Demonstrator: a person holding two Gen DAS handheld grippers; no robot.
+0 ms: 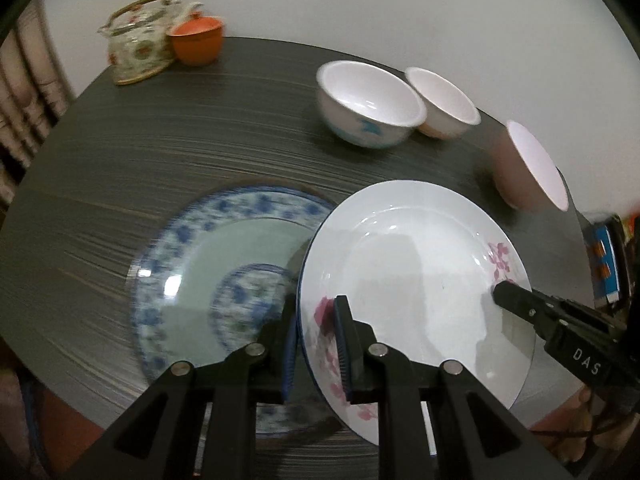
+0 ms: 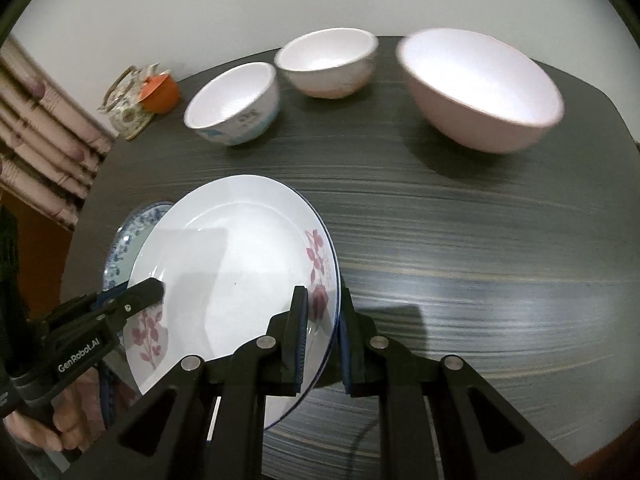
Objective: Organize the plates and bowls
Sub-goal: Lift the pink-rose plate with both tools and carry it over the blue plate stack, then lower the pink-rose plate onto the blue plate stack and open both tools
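Held plate: the round white ceramic plate with pink flower prints (image 1: 416, 280) hangs tilted over the counter, carried by opposite rims, likely so its weight is shared while it goes toward the other plate.
Left gripper: the left gripper (image 1: 316, 344) is clamped on the near-left rim, one blue-padded finger above and one below the pink print.
Right gripper: the right gripper (image 2: 324, 336) pinches the opposite rim the same way, over the second flower spray.
Stacking target: the round blue-and-white floral plate with a pale green band (image 1: 224, 272) lies flat on the counter, partly under the held plate; I judge it the base of a plate stack.
Bowls: a white bowl with blue fish print (image 2: 234, 104), a plain white bowl (image 2: 328, 62) and a larger pale pink bowl (image 2: 484, 88) stand in a row at the far side, well apart from the plates, not yet nested.
Surfaces: glazed, glossy and hard, so slippery at the rim; the dark grey wood-grain counter (image 2: 460, 248) looks matte.
Bystanders: a floral ceramic teapot with cane handle (image 1: 138, 38) touches an orange lidded cup (image 1: 197, 40) at the far corner.
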